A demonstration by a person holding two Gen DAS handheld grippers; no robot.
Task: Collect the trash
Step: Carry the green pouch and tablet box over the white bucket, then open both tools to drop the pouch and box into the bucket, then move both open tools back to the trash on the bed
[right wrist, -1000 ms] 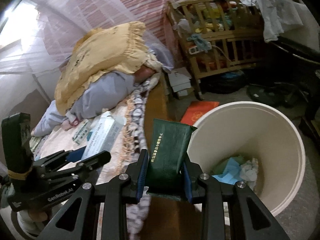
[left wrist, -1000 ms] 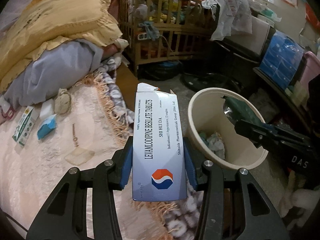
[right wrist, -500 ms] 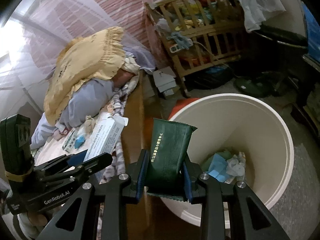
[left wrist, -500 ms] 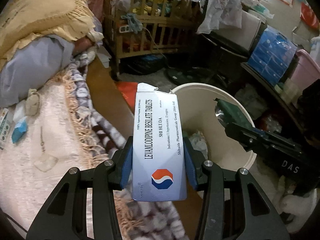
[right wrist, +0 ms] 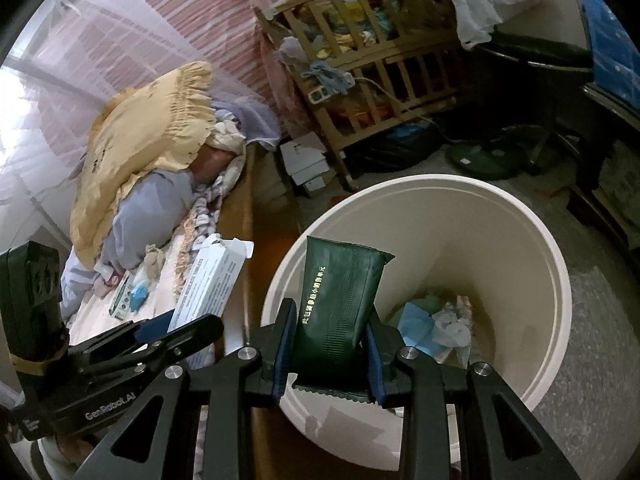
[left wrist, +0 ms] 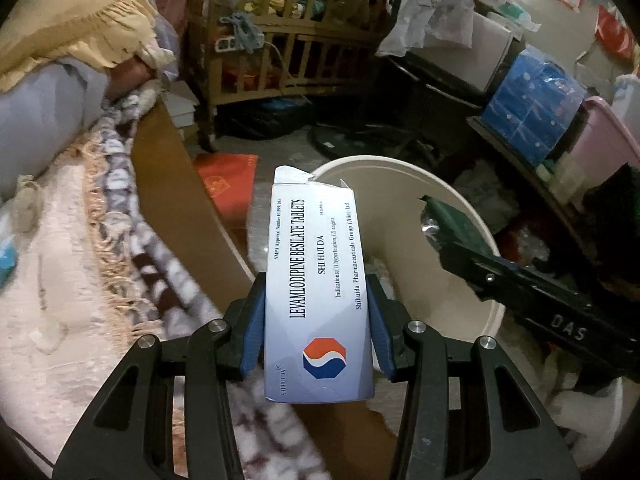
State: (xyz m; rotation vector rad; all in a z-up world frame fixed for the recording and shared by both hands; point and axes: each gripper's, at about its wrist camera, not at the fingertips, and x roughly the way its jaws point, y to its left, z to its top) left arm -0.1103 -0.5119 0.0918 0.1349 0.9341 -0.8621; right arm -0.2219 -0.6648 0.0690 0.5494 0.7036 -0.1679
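Observation:
My left gripper is shut on a white tablet box printed with blue text and a red and blue logo, held upright over the bed's wooden edge near the bin. The cream round bin stands on the floor beside the bed. My right gripper is shut on a dark green foil packet, which hangs over the near rim of the bin. Blue and white crumpled tissue lies at the bin's bottom. In the right wrist view the left gripper shows with its box.
A bed with a cream blanket, fringed throw and yellow pillow fills the left. A small box and blue scrap lie on the bed. A wooden cot, a red packet on the floor, a fan base and blue packs stand beyond.
Both grippers have moved right from the bed toward the bin, keeping hold of the box and the packet. The bin now looms larger and the packet sits over its rim.

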